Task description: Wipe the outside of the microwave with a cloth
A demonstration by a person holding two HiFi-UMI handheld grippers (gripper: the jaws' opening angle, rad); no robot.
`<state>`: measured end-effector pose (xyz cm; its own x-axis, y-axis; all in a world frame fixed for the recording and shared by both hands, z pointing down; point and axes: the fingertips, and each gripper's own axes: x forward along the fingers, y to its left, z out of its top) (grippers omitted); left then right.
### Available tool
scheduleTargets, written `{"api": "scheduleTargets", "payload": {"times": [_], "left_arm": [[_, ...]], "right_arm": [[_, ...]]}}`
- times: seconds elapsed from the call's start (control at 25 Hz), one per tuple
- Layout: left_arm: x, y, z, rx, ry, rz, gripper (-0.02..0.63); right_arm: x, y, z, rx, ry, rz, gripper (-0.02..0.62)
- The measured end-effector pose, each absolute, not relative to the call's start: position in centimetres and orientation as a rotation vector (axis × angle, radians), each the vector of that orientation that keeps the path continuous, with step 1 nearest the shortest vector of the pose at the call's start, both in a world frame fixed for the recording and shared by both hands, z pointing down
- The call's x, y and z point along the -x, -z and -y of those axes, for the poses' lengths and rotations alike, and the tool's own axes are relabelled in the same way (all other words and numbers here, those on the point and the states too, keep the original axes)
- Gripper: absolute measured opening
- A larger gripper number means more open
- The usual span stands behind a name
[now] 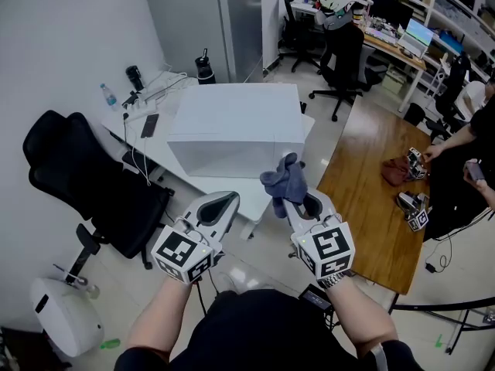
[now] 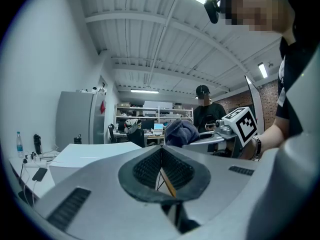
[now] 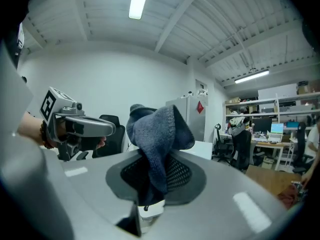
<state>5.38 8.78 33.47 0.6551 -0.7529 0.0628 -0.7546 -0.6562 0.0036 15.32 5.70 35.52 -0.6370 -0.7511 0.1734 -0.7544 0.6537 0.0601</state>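
The white microwave (image 1: 236,126) stands on a white table (image 1: 220,184) ahead of me, its top also showing in the left gripper view (image 2: 87,153). My right gripper (image 1: 289,199) is shut on a blue-grey cloth (image 1: 284,180), which bunches up above its jaws (image 3: 155,134). It is held in the air just short of the microwave's front right corner. My left gripper (image 1: 226,199) is shut with nothing between its pads (image 2: 161,166), level, and a little short of the table's near edge.
A black office chair (image 1: 85,176) stands to the left. A wooden table (image 1: 379,199) on the right carries a red cloth (image 1: 396,170) and other grippers, with a person seated beside it. Bottles and cables (image 1: 147,91) lie behind the microwave. A grey fridge (image 1: 209,22) stands farther back.
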Motion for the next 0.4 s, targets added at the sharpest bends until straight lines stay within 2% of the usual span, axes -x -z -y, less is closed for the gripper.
{"api": "scheduleTargets", "payload": {"times": [0.4], "left_arm": [[-5.13, -33.50, -8.92, -2.822, -0.081, 1.312, 0.005]], "right_arm": [[-15.00, -34.74, -6.16, -1.217, -0.004, 2.706, 0.061]]}}
